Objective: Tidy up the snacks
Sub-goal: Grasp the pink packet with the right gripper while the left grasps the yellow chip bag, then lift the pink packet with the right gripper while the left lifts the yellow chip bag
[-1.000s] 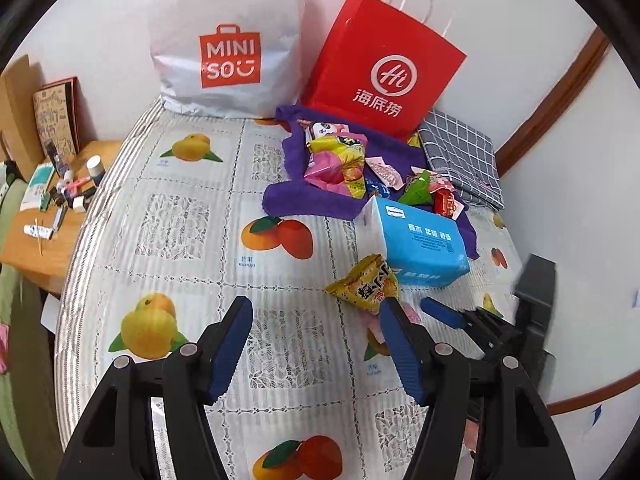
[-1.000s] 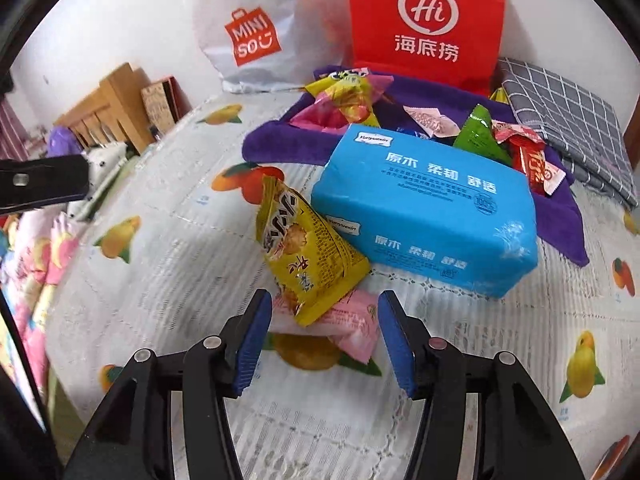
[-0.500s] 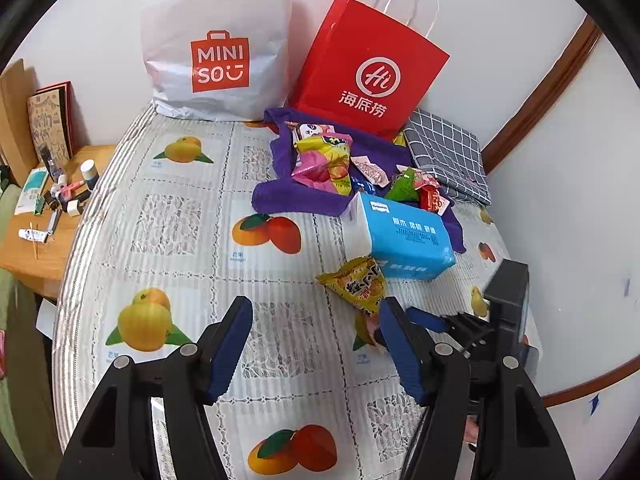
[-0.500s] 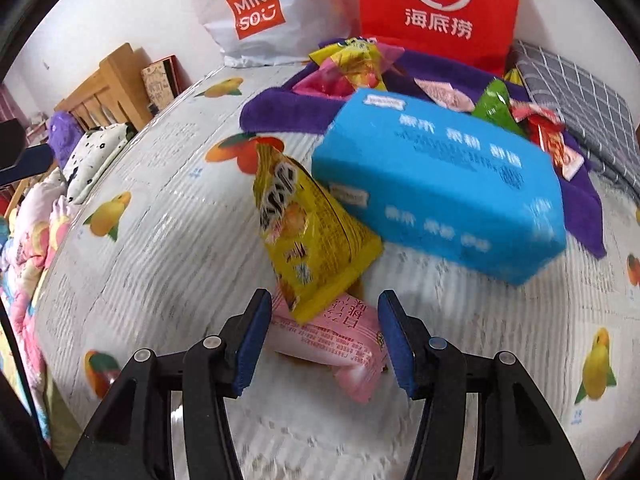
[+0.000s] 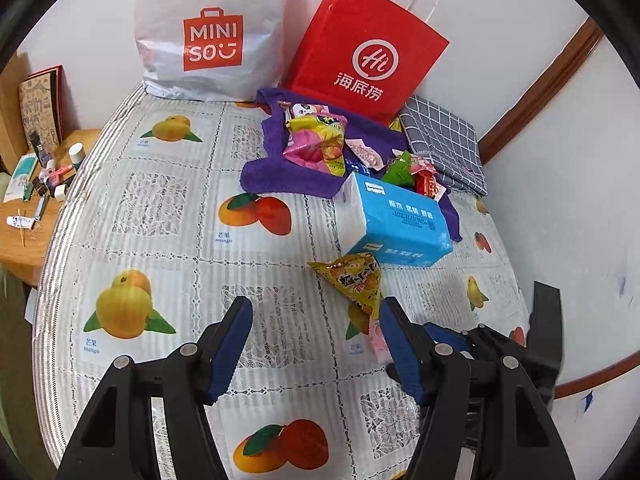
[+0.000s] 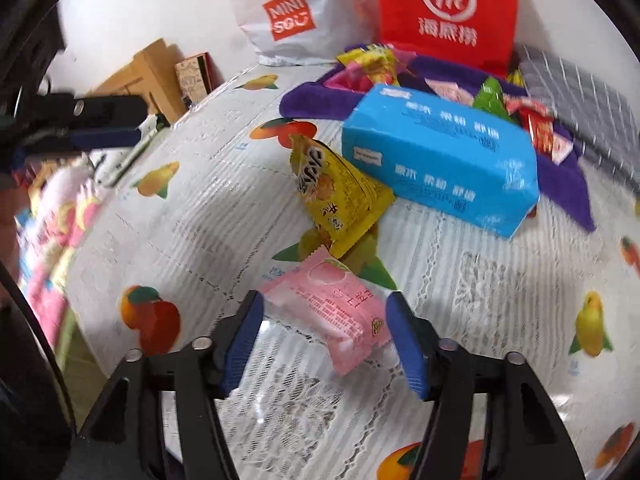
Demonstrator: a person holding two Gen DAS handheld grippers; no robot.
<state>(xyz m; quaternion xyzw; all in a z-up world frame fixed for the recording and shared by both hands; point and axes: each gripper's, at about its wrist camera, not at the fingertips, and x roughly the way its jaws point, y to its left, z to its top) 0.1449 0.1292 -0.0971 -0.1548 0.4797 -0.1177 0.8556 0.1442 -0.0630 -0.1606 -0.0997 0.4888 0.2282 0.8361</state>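
The right tongs [image 6: 324,340] are opening, jaws apart around a pink snack packet [image 6: 332,312] lying on the fruit-print tablecloth [image 6: 180,224]; whether the pads touch it is hard to tell. Just beyond it a yellow snack bag [image 6: 340,196] leans beside a blue tissue pack [image 6: 440,160]. The left tongs [image 5: 316,348] stand apart, empty. From there the pink packet is mostly hidden behind the right-hand finger.
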